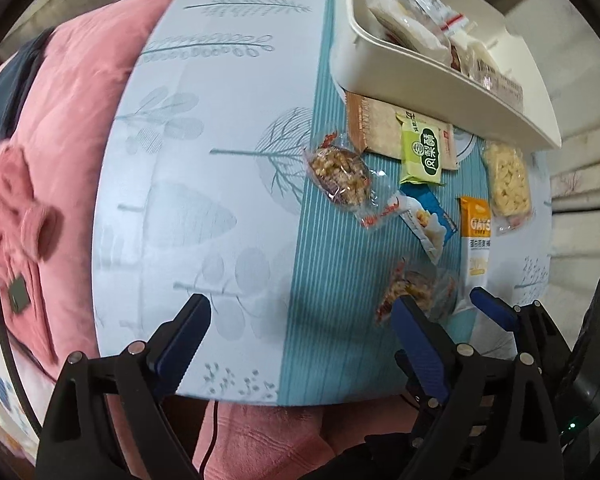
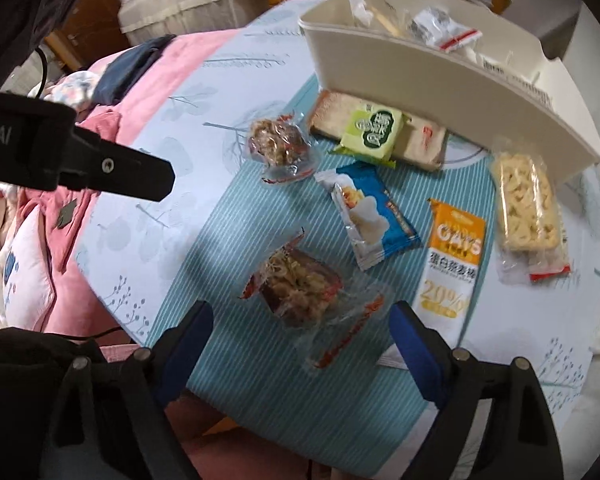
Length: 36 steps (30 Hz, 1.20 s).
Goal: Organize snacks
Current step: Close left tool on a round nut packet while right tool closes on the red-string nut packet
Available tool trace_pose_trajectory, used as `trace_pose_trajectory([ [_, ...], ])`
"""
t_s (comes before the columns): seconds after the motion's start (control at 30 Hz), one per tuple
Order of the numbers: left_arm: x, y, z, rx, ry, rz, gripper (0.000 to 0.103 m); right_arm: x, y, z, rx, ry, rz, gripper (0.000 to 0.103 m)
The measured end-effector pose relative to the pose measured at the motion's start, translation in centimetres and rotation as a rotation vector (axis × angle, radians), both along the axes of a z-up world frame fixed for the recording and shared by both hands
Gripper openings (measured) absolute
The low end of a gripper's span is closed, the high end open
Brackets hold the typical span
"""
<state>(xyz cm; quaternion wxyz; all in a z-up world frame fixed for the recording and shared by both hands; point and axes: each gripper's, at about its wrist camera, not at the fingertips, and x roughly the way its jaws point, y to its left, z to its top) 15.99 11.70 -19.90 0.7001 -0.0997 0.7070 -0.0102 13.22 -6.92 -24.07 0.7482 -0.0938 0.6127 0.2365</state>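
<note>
Spread right gripper [image 2: 300, 316] above nearest nut cake packet [image 2: 300, 288], oat bar [image 2: 452, 256] beside, white bin [image 2: 440, 76] beyond

Each gripper is a black frame of angular struts joined by round silver pivot pins, ending in two blue-padded fingers: the left gripper [image 1: 300, 328] and the right gripper [image 2: 300, 332] look alike. In the right wrist view, the left gripper's black housing carries white lettering ending "ot.AI" and one small screw.

Soft, even indoor light; strong fisheye bending and dark corners; slight motion blur at edges.
</note>
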Motion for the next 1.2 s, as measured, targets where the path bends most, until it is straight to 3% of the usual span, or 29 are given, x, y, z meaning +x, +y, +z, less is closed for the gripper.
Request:
trace_pose_trajectory([
  [0.47,7.0,-2.8,-3.7,-0.058,-0.055,-0.281,0.096,-0.9,0.5,-3.0,-0.106,0.070,-0.256,0.084],
  [0.63,8.3,-3.7,-5.6,-0.066,-0.048,-0.346,0.096,-1.8,0.2,-3.8,-0.151,0.104,-0.343,0.073],
  [1.1,10.4,-1.7,-8.6,-0.150,-0.011,-0.331,0.094,-1.9,1.9,-3.7,-0.192,0.057,-0.429,0.051],
  [1.2,10.5,-1.7,-8.3,-0.133,-0.029,-0.357,0.083,-1.8,2.4,-3.6,-0.201,0.051,-0.429,0.046],
])
